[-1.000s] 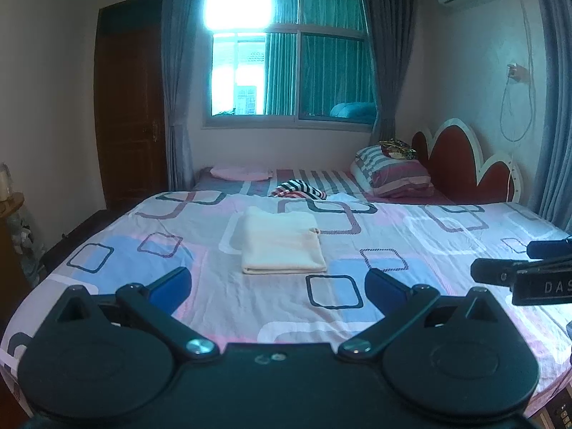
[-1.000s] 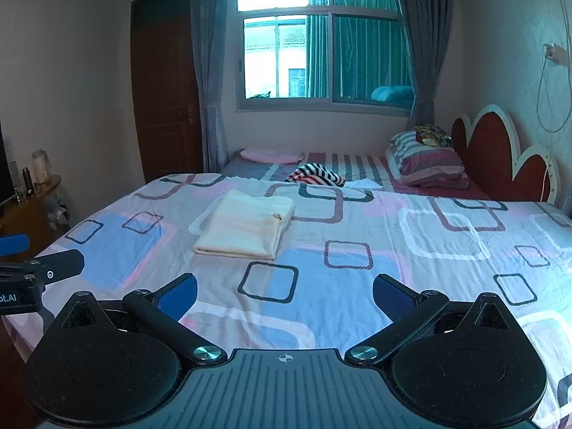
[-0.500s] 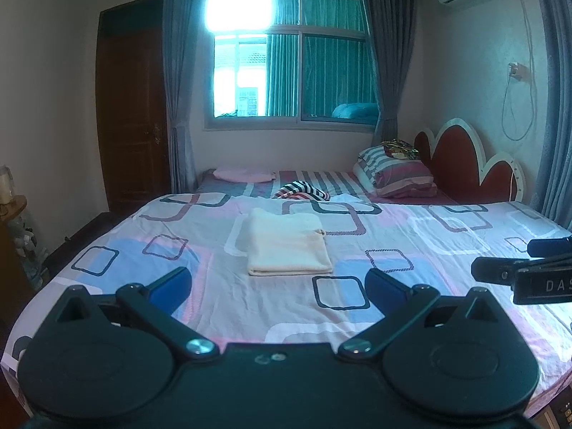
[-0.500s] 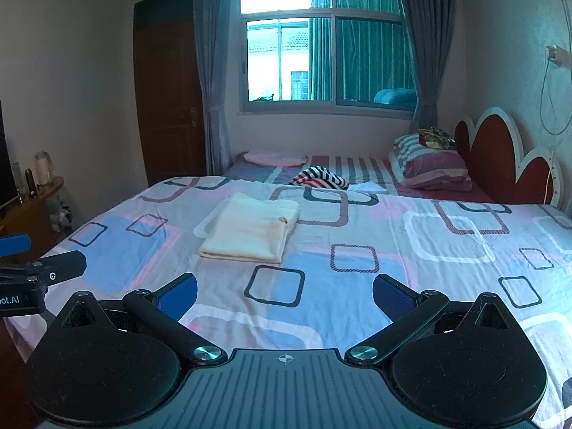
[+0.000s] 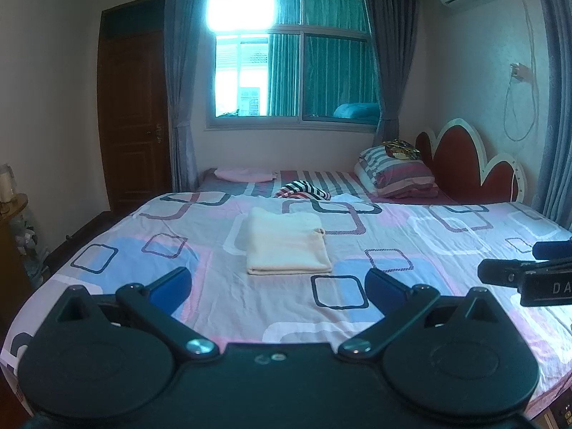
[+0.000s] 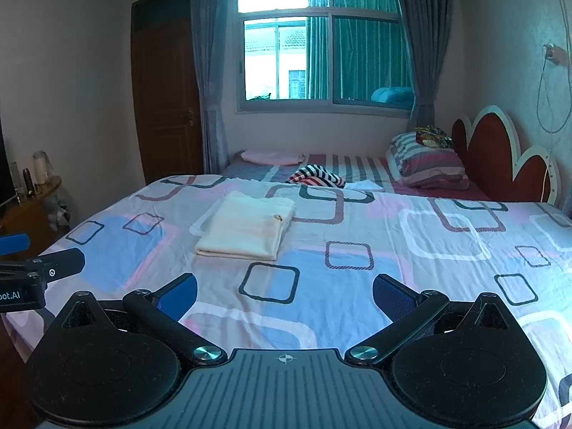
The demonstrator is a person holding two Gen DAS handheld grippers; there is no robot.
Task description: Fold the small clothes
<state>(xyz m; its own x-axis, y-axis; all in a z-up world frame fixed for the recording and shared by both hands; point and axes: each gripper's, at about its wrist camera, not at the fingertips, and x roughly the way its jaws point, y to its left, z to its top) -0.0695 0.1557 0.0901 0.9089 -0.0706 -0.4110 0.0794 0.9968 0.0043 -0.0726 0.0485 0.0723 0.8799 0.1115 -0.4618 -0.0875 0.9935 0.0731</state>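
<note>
Cream garment lies folded flat on the bed, at twelve o'clock from the left gripper and eleven o'clock from the right gripper. Both hover near the bed's front edge, jaws wide, gripping nothing. Striped cloth sits beyond.

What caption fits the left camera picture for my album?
Open left tongs hover over the patterned bed, facing a neatly folded cream garment.
</note>
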